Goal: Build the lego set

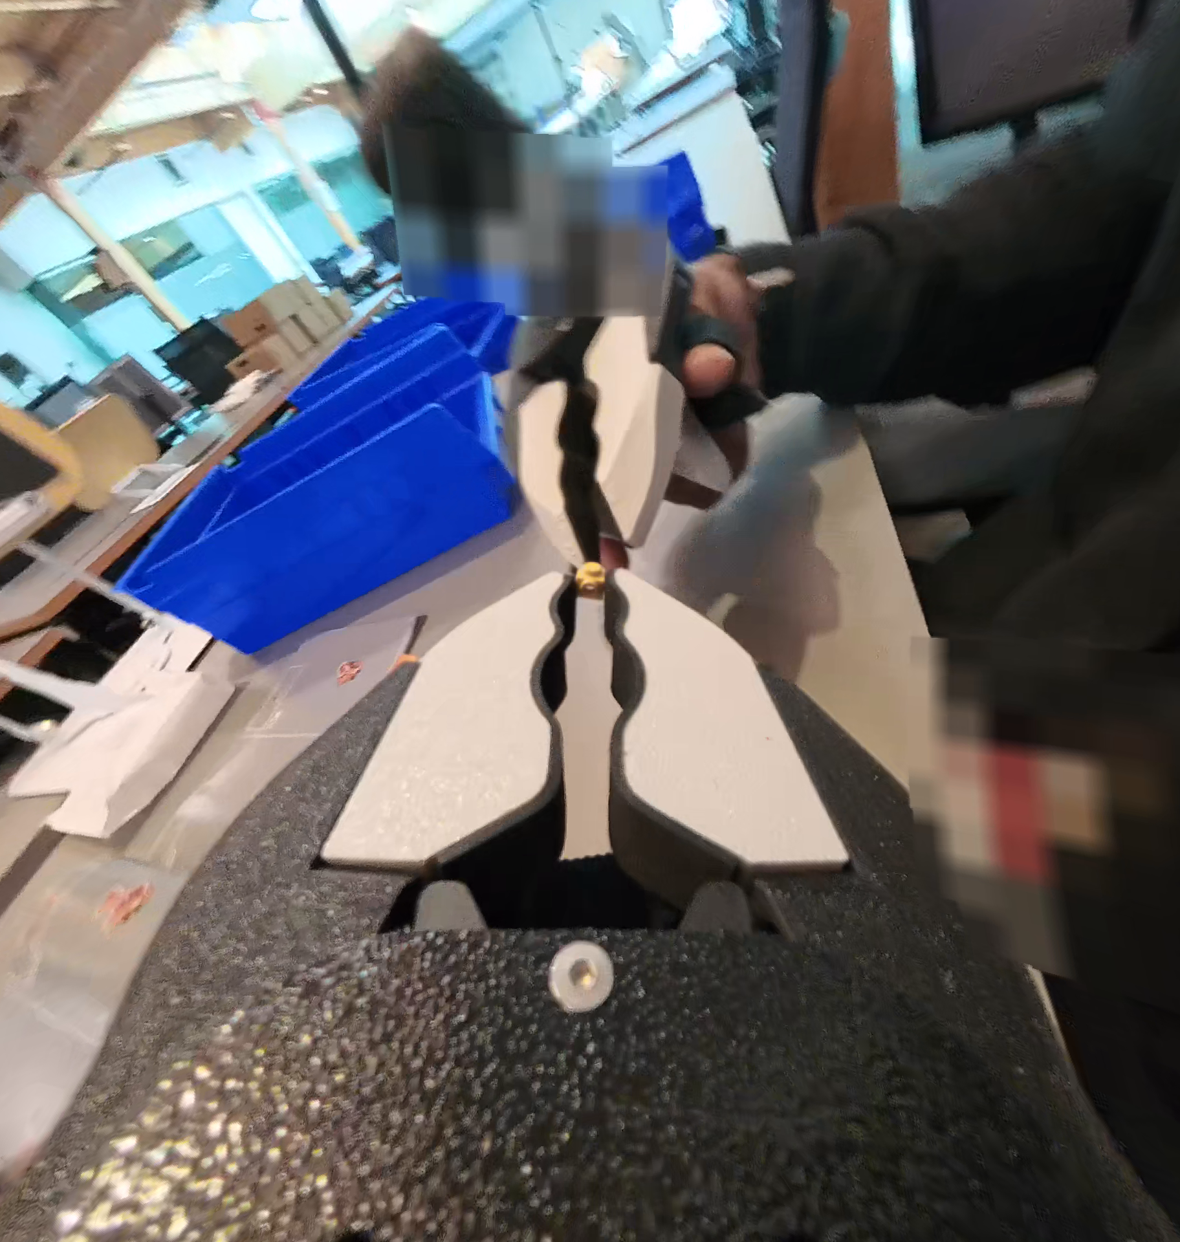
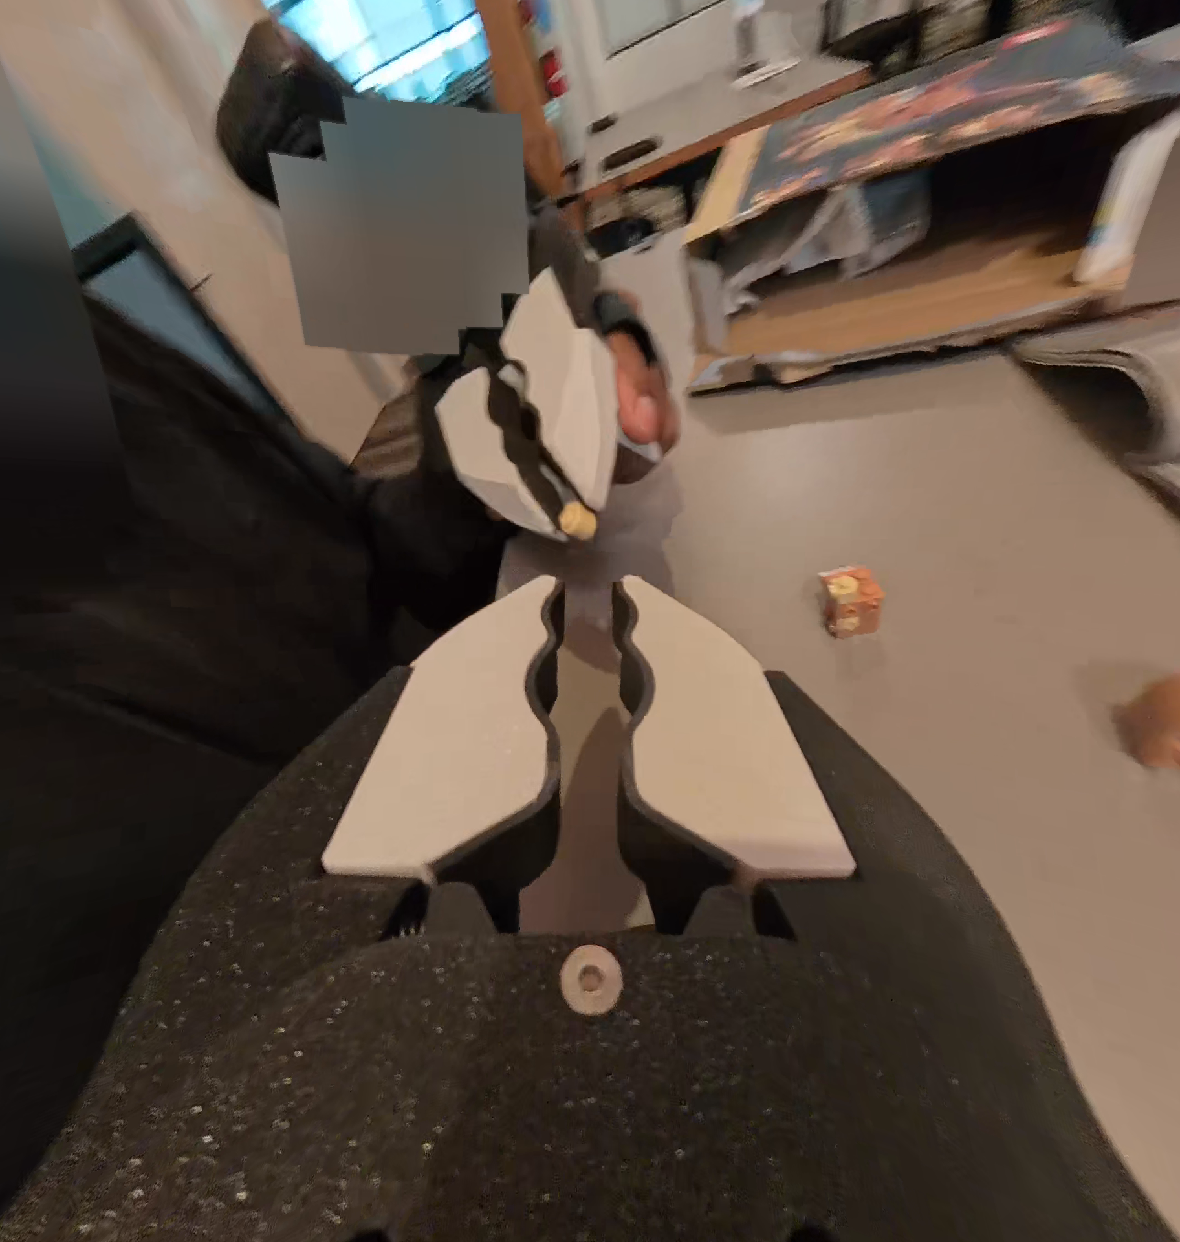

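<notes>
Two mosaic patches hide the middle of each view, and motion blur smears the background shelves and the grey table (image 2: 910, 470) edges. Count: three blue bins (image 1: 345, 524), one open cardboard box (image 2: 910, 255), one small orange cube (image 2: 851, 601) alone on the table, one small yellow stud piece (image 1: 589, 580). Your left gripper (image 1: 588, 583) is clamped on that yellow piece at the very fingertips, held up above the table. Your right gripper (image 2: 587, 590) has its jaws slightly apart with nothing between them, tips pointed at the left gripper's tips, close by. A hand (image 2: 1162, 729) is cut off at the frame's right.
</notes>
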### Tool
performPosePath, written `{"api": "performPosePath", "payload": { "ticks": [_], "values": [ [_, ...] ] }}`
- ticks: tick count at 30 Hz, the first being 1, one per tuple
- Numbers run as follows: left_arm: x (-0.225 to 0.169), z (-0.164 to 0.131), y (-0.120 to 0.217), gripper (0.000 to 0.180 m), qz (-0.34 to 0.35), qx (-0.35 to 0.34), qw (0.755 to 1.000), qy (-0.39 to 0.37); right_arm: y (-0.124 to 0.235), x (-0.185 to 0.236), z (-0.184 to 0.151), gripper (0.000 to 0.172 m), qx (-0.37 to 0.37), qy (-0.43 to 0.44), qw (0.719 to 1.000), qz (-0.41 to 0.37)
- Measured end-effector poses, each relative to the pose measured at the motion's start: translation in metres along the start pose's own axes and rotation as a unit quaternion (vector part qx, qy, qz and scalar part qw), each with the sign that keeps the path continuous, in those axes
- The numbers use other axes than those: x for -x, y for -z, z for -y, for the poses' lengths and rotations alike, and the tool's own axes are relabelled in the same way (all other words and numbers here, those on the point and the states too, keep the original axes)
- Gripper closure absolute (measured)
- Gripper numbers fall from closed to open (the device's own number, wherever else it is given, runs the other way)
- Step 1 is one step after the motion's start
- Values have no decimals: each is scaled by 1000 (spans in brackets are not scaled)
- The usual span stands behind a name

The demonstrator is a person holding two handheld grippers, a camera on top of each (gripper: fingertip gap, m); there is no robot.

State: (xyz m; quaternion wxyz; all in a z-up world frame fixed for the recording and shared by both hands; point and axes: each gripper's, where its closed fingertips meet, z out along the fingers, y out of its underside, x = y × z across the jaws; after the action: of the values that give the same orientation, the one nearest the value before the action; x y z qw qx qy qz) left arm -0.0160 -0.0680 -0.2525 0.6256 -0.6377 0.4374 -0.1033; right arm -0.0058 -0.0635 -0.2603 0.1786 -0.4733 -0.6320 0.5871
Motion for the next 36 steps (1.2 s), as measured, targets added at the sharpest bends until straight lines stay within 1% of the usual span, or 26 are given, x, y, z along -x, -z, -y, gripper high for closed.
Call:
{"api": "performPosePath", "payload": {
  "ticks": [1, 3, 4, 6, 7, 9, 10, 12, 13, 17, 24, 31, 36],
  "values": [
    [7, 2, 0, 173, 24, -9, 999, 27, 3, -7, 1, 160, -13, -32, 999, -38],
    [15, -1, -2, 173, 67, -17, 994, 83, 9, -20, 2, 161, -45, -123, 986, -104],
    [16, -5, -5, 173, 82, -16, 991, 108, 11, -22, 3, 161, -69, -154, 978, -120],
    [13, -14, -11, 173, 101, -9, 984, 149, 13, -22, 5, 163, -101, -183, 968, -140],
    [11, -17, -14, 173, 103, -1, 983, 152, 12, -23, 2, 162, -103, -190, 965, -151],
    [9, -15, -16, 173, 118, 5, 984, 132, 7, -25, -2, 159, -100, -194, 962, -164],
    [6, -15, -18, 173, 110, 9, 985, 131, 4, -24, -3, 158, -101, -199, 962, -159],
    [6, -16, -18, 173, 116, 11, 985, 128, 0, -21, -2, 159, -110, -214, 961, -137],
    [6, -14, -17, 173, 116, 6, 985, 127, -1, -19, 0, 161, -119, -219, 960, -125],
    [4, -12, -17, 173, 109, -3, 987, 121, -4, -9, 3, 158, -138, -240, 958, -80],
    [0, -11, -19, 173, 112, 0, 990, 91, -3, -8, 0, 161, -150, -257, 952, -68],
    [-1, -11, -20, 173, 112, 5, 990, 82, -3, -9, -1, 161, -148, -257, 953, -65],
    [1, -8, -16, 173, 130, -11, 990, 61, -3, -8, 0, 156, -151, -253, 953, -64]
  ]
}}
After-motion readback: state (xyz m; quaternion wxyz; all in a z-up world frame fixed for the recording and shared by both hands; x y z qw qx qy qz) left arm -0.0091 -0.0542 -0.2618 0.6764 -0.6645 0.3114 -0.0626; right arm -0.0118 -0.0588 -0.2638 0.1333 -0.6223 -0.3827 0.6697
